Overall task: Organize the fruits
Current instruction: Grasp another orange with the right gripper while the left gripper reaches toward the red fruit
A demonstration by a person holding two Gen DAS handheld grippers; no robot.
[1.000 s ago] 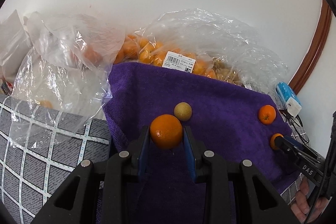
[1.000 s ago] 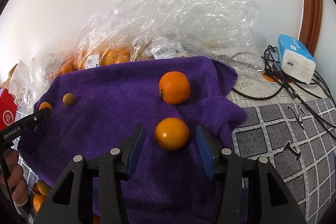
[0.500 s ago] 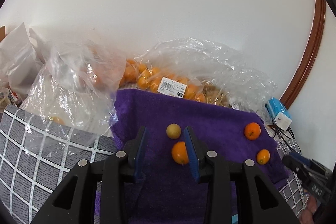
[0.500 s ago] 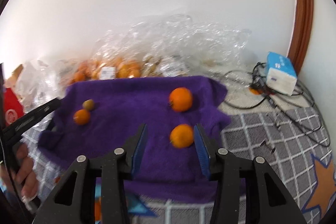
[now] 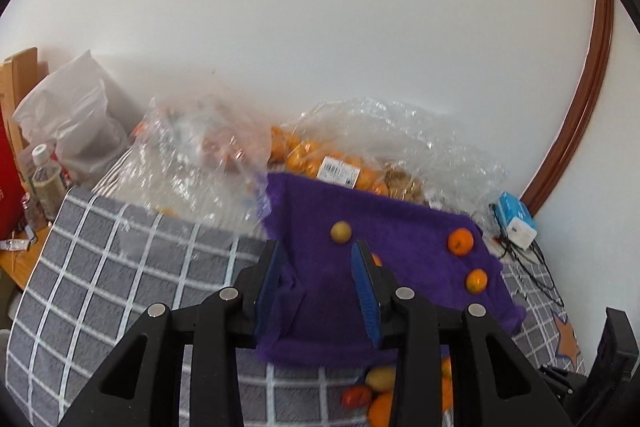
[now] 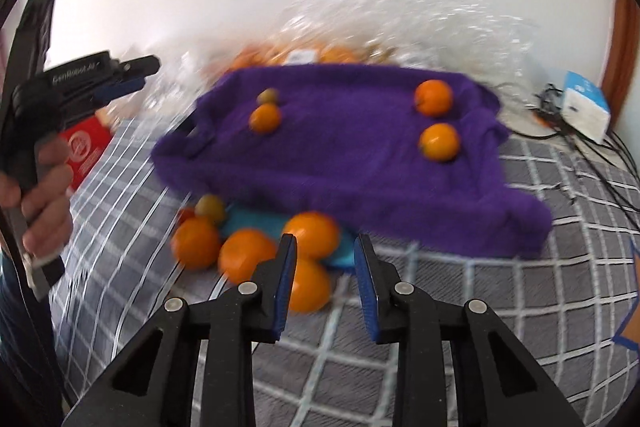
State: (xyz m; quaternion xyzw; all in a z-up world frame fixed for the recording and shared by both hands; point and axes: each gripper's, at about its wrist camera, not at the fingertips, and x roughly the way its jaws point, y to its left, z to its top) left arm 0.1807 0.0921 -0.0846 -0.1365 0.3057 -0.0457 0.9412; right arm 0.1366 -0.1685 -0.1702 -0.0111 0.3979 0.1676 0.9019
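A purple towel [image 6: 340,151] lies on the grey checked cover and also shows in the left wrist view [image 5: 328,307]. On it sit three oranges [image 6: 434,98] [image 6: 440,142] [image 6: 265,118] and a small yellow-green fruit [image 6: 269,95] [image 5: 341,231]. A pile of oranges [image 6: 244,255] and a small fruit [image 6: 211,207] lies on a blue thing [image 6: 252,223] at the towel's near edge. My left gripper [image 5: 316,267] is open and empty, held back above the towel. My right gripper [image 6: 325,259] is open and empty above the pile.
Clear plastic bags of oranges [image 5: 340,163] stand against the white wall behind the towel. A blue and white box [image 6: 584,105] and black cables [image 6: 568,131] lie at the right. A red box [image 6: 86,147] and a bottle [image 5: 44,175] are at the left.
Both grippers let go of their oranges and drew back and up from the towel. The oranges now rest on the towel. The near fruit pile has come into view.
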